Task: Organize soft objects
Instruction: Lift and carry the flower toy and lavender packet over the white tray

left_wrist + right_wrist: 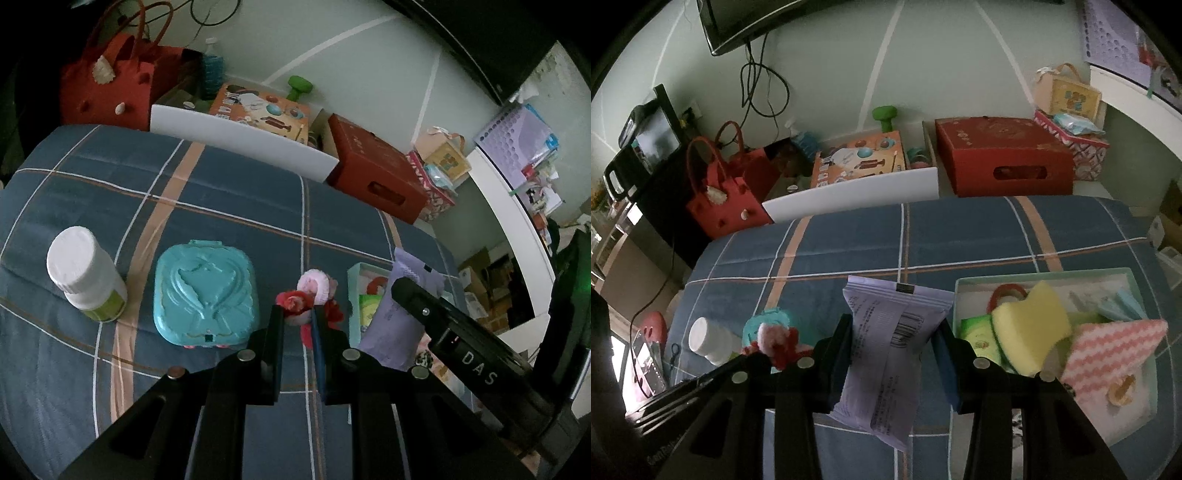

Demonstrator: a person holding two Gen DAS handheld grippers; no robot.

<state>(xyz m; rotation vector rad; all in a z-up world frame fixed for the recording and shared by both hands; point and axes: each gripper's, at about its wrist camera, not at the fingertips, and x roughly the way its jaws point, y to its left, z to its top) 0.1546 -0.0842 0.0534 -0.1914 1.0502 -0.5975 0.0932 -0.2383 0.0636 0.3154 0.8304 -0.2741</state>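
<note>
A pink and red plush toy (313, 287) hangs between the fingers of my left gripper (297, 314), which is shut on it above the blue plaid bedspread (221, 192). My right gripper (894, 328) is shut on a lavender plastic packet (886, 314), held upright just left of a mint tray (1045, 274). The tray holds a yellow sponge (1030, 325), a pink zigzag cloth (1108, 354) and green items. In the left wrist view the packet (399, 306) and tray (355, 280) sit to the right of the toy.
A teal plastic case (205, 291) and a white-capped bottle (86, 273) stand on the bedspread left of the toy. Beyond the bed's far edge are a white board (857, 199), a red box (1004, 155), a red felt bag (727, 184) and a green dumbbell (884, 114).
</note>
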